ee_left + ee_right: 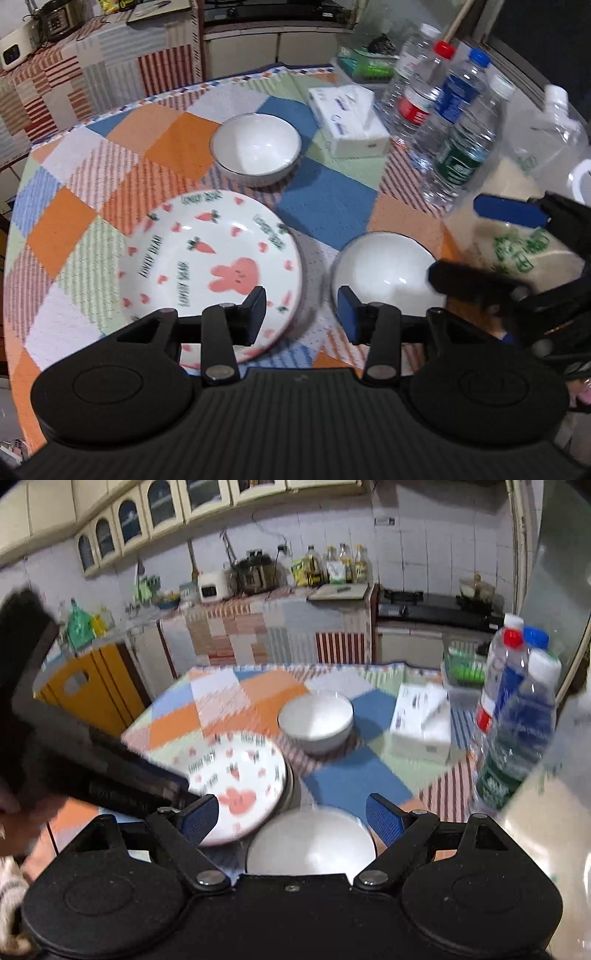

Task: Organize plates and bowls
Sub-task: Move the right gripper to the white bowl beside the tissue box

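Note:
A white plate with a pink rabbit and carrots (210, 266) lies on the patchwork tablecloth; it also shows in the right wrist view (240, 775). A white bowl (384, 269) sits to its right, seen close below the right gripper (310, 845). A second white bowl (256, 147) stands farther back (317, 720). My left gripper (303, 314) is open and empty, over the gap between the plate and the near bowl. My right gripper (291, 816) is open and empty above the near bowl, and shows at the right of the left wrist view (469, 240).
A tissue box (349, 118) and several water bottles (443, 110) stand at the right back of the table (332, 195). A large plastic jug (532, 206) stands at the far right. Kitchen counters and a stove lie behind.

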The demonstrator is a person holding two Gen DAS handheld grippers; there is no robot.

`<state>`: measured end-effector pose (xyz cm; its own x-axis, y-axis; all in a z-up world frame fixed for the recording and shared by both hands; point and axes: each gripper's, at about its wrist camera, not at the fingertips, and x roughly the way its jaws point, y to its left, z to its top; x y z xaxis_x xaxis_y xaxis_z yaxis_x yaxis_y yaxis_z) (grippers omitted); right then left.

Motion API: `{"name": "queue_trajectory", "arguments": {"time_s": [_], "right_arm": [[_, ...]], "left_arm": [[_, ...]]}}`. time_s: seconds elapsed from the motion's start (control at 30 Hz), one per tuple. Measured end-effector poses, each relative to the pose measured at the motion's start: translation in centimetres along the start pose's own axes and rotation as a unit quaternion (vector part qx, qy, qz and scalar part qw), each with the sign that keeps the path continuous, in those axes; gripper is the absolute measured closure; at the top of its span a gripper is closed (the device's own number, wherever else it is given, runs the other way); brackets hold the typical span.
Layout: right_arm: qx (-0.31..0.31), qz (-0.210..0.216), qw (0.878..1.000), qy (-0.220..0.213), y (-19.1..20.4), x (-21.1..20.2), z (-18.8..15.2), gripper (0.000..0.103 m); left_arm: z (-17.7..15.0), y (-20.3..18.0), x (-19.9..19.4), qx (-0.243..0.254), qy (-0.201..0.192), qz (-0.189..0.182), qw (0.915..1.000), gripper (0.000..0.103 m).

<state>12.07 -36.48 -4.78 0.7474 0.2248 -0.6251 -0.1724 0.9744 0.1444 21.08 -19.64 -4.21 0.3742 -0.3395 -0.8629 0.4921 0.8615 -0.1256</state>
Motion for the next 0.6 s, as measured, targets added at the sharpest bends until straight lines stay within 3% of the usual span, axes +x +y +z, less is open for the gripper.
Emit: {"name": "queue_trajectory", "arguments": {"time_s": [0.07, 0.2, 0.3, 0.43, 0.53, 0.6], "right_arm": [[0.002, 0.013, 1.0, -0.012, -0.1, 0.3, 1.1, 0.013], [0.0, 0.018, 0.999, -0.026, -0.1, 2.0, 3.4, 0.013], [-0.008, 0.037, 0.999, -0.005, -0.2, 4.3, 5.0, 0.013], [-0.008, 0.024, 1.0, 0.008, -0.7, 7.7, 6.6, 0.013], [0.044, 0.034, 0.998, 0.027, -2.5, 10.4, 7.8, 0.014], [0.085, 0.039, 0.995, 0.046, -3.9, 12.4, 8.6, 0.02]], "left_arm": [[0.7, 1.0, 0.0, -0.007, -0.004, 0.009, 0.9999, 0.058], [2.5, 2.8, 0.2, -0.007, -0.03, 0.025, 0.9992, 0.037], [3.7, 3.5, 0.3, 0.007, -0.065, 0.048, 0.9967, 0.028], [5.3, 4.8, 1.3, 0.03, -0.087, 0.057, 0.9942, 0.025], [6.7, 6.0, 3.0, 0.036, -0.082, 0.063, 0.994, 0.025], [7.4, 7.0, 4.2, 0.021, -0.089, 0.058, 0.9941, 0.025]]}}
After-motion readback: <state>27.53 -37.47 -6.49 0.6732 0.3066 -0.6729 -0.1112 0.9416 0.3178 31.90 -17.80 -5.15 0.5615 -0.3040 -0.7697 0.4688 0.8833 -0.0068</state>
